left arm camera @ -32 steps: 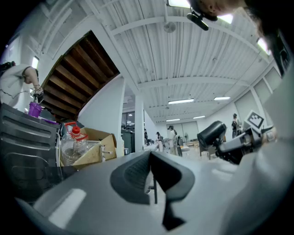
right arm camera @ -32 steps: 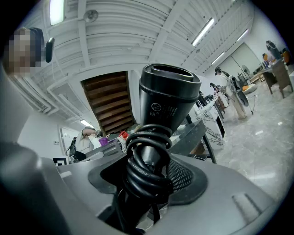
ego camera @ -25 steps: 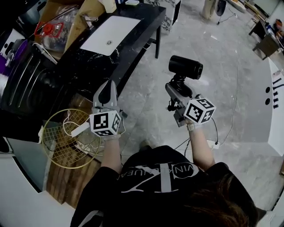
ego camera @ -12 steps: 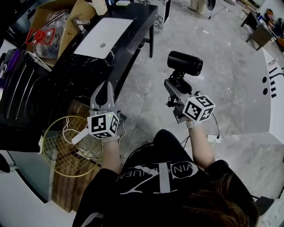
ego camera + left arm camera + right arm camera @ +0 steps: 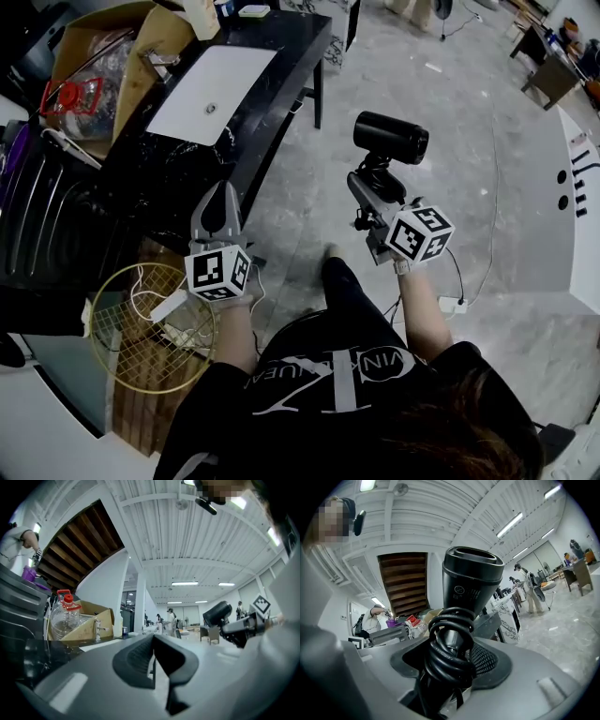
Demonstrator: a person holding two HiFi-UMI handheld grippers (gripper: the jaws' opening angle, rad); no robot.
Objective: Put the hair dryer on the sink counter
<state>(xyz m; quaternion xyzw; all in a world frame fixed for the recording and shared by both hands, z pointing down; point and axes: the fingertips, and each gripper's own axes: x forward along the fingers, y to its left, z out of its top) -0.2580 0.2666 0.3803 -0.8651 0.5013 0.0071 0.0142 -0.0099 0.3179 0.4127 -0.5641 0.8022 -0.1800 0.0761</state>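
right claw [image 5: 373, 185] clamped on hair dryer [image 5: 391, 137] handle, cord [image 5: 449, 641] coiled there so nothing trails | dryer upright, right of sink desk [image 5: 281, 56], well apart | left claw [image 5: 219, 195] closed, empty, likely spare

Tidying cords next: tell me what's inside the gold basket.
A white cable and a white adapter lie in the basket. The left gripper covers its upper right edge, so anything there is hidden.
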